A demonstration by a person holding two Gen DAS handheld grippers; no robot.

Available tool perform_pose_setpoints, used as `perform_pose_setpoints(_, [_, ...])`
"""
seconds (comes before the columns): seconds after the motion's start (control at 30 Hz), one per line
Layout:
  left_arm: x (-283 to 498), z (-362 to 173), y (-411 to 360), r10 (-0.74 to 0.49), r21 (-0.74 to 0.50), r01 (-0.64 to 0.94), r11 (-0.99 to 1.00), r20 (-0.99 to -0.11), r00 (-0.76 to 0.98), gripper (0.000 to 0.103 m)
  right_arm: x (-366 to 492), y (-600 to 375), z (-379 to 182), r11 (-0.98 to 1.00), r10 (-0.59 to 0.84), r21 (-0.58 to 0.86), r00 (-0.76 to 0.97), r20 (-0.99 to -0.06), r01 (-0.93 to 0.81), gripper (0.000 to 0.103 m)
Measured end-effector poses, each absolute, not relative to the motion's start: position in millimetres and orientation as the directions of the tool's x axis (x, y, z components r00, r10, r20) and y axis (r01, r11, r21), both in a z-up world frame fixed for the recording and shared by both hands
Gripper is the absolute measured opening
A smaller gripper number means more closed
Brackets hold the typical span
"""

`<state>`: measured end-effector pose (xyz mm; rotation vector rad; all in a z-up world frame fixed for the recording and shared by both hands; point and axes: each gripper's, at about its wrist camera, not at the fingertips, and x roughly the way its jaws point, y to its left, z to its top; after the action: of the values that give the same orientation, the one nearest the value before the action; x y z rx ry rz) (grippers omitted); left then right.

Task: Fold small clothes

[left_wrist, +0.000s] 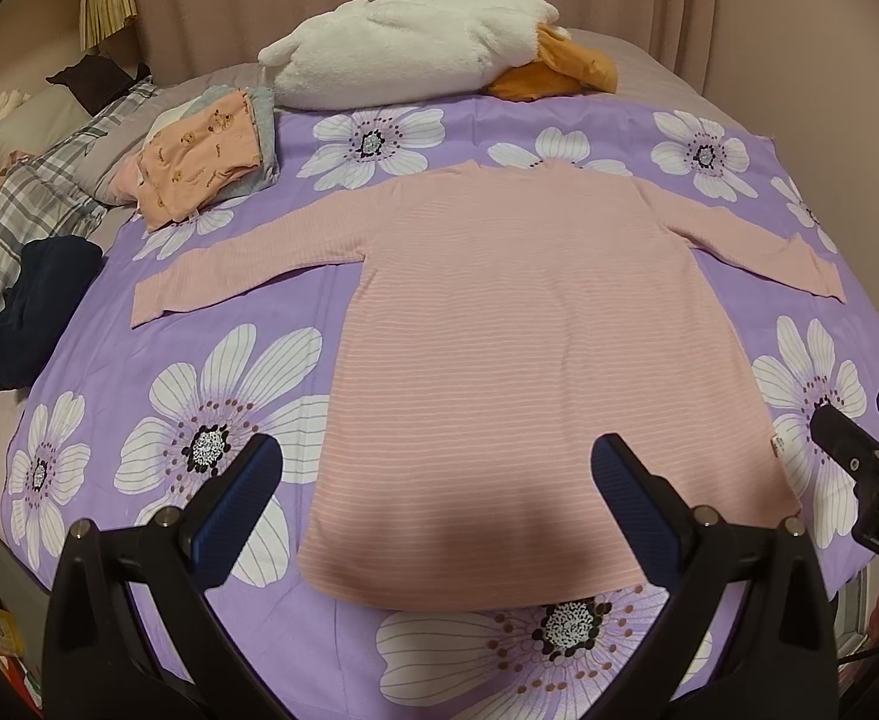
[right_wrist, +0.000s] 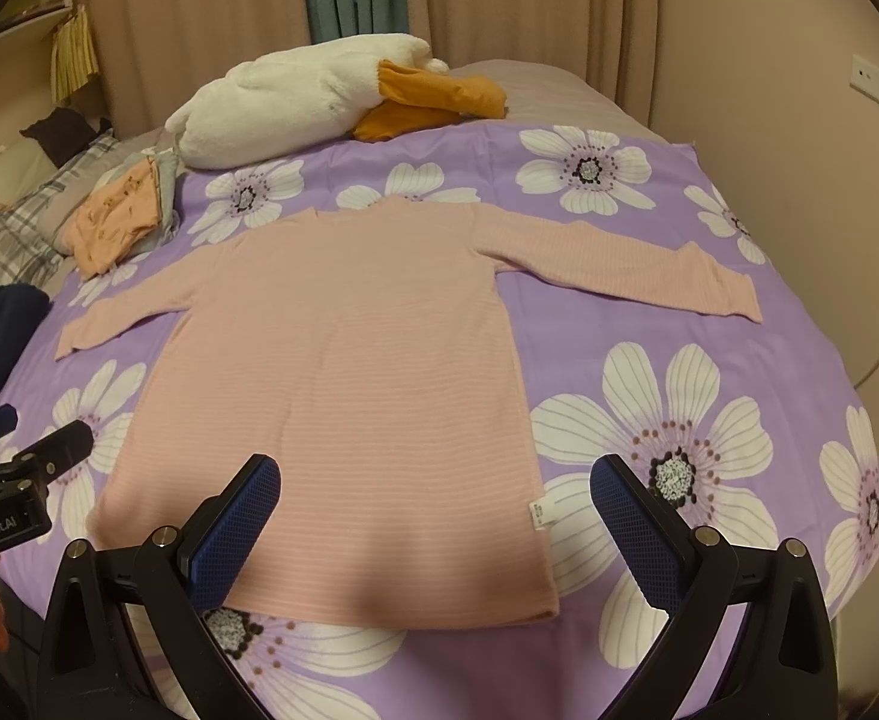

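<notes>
A pink long-sleeved striped top (left_wrist: 517, 330) lies flat on the purple flowered sheet (left_wrist: 247, 312), both sleeves spread out, hem toward me. It also shows in the right wrist view (right_wrist: 331, 372). My left gripper (left_wrist: 436, 468) is open and empty, hovering over the hem's left part. My right gripper (right_wrist: 436, 480) is open and empty over the hem's right corner, near a small white label (right_wrist: 538, 516). The right gripper shows at the right edge of the left wrist view (left_wrist: 853, 432), and the left gripper at the left edge of the right wrist view (right_wrist: 25, 438).
A pile of folded small clothes (left_wrist: 211, 162) sits at the far left of the sheet. A white and orange plush toy (left_wrist: 427, 54) lies at the far end. A dark blue garment (left_wrist: 37, 312) and plaid bedding (left_wrist: 31, 198) lie to the left. Curtains hang behind the bed.
</notes>
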<state>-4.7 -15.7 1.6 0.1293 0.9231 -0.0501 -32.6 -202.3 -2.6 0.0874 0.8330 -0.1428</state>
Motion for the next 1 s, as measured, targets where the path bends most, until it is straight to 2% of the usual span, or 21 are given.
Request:
perform_pose_setpoints(0.73, [-4, -6, -11, -0.022, 0.048, 0.094, 0.994, -0.779, 0.626, 0.103, -32, -203, -10, 0.985, -0.095, 0.023, 0.646, -0.757, 0.172, 0.102])
perform_pose_setpoints(0.83, [4, -16, -4, -0.073, -0.024, 0.089, 0.996, -0.793, 0.605, 0.103, -31, -214, -14, 0.980, -0.006, 0.126, 0.655, -0.756, 0.155, 0.102])
perform_pose_setpoints(1.0, [28, -40, 5, -0.209, -0.207, 0.058, 0.977, -0.846, 0.490, 0.103, -26, -274, -33, 0.864, 0.225, 0.467, 0.686, -0.692, 0.188, 0.102])
